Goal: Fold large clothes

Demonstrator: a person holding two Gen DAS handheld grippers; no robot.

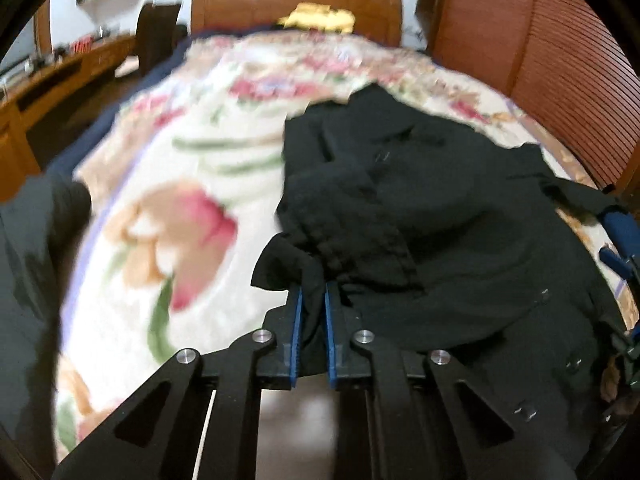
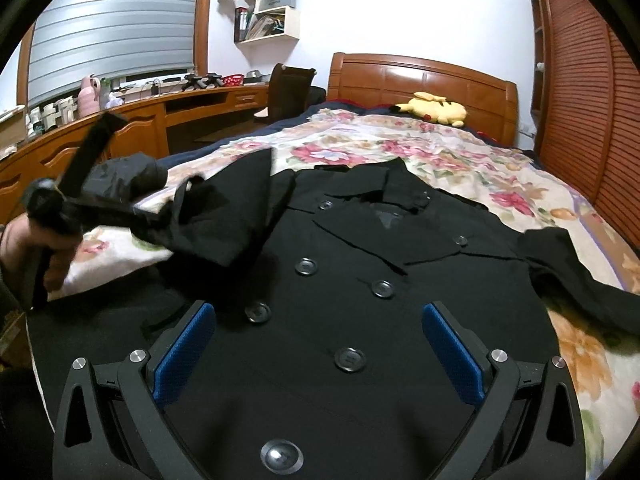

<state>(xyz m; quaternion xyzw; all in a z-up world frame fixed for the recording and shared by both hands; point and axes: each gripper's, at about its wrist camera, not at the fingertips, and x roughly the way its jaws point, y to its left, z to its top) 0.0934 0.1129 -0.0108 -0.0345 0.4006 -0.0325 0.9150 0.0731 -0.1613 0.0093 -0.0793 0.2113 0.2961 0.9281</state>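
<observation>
A black double-breasted coat [image 2: 360,264] lies front-up on the floral bedspread [image 2: 400,152], collar toward the headboard. My left gripper [image 1: 311,292] is shut on the coat's left sleeve [image 1: 344,216] and holds it lifted over the coat's body; in the right wrist view that gripper [image 2: 160,216] shows at the left with the sleeve [image 2: 208,220] hanging from it. My right gripper [image 2: 316,316] is open and empty, hovering over the coat's lower front and its buttons. The other sleeve [image 2: 580,276] lies spread to the right.
A wooden headboard [image 2: 420,80] with a yellow plush toy [image 2: 436,110] is at the far end. A wooden desk [image 2: 140,120] and a chair [image 2: 288,88] stand to the left. A slatted wardrobe [image 2: 580,100] runs along the right.
</observation>
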